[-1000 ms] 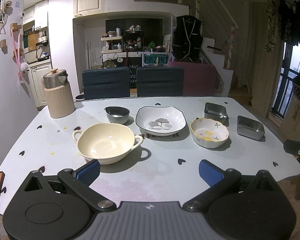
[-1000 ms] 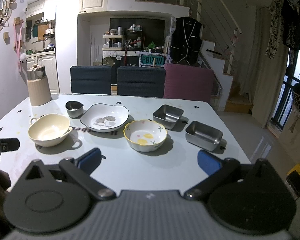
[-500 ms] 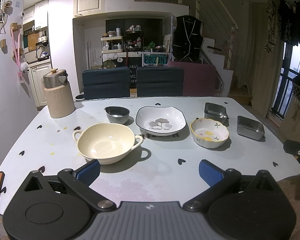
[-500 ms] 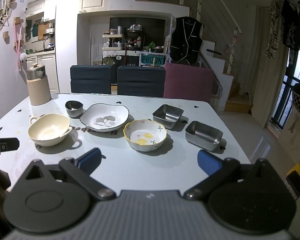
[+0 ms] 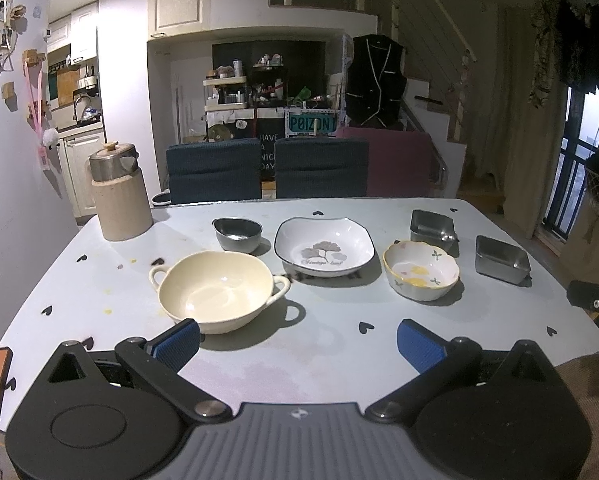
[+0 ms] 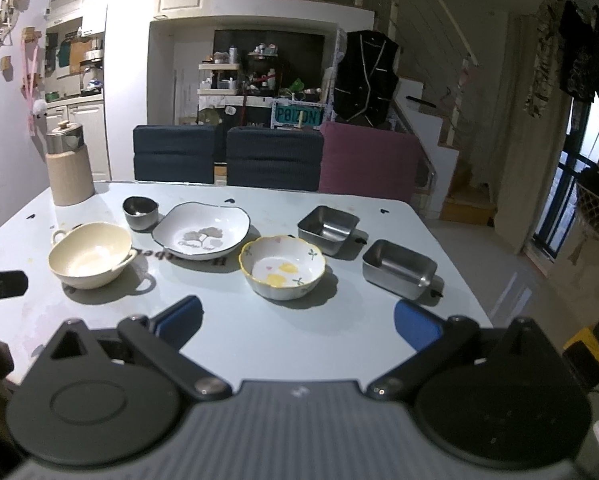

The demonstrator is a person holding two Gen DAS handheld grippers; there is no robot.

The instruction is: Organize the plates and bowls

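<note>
The left gripper (image 5: 298, 338) and the right gripper (image 6: 298, 320) hover low over the near edge of the white table (image 5: 319, 344), fingers spread wide, holding nothing. Left to right sit a canister (image 5: 117, 196), cream bowl (image 5: 217, 290), small steel bowl (image 5: 237, 234), leaf-print plate (image 5: 325, 246), flowered bowl (image 5: 421, 274) and two steel trays (image 6: 399, 270). Chairs (image 5: 215, 174) stand behind.

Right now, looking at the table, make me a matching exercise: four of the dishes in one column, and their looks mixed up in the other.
Things:
1. handled bowl
2. square plate
3. scalloped bowl
4. small round bowl

Looks:
A. yellow rim, flower pattern
B. plain metal
C. cream, no pattern
D. white, dark rim, leaf print

Pairs: 1-C, 2-D, 3-A, 4-B
</note>
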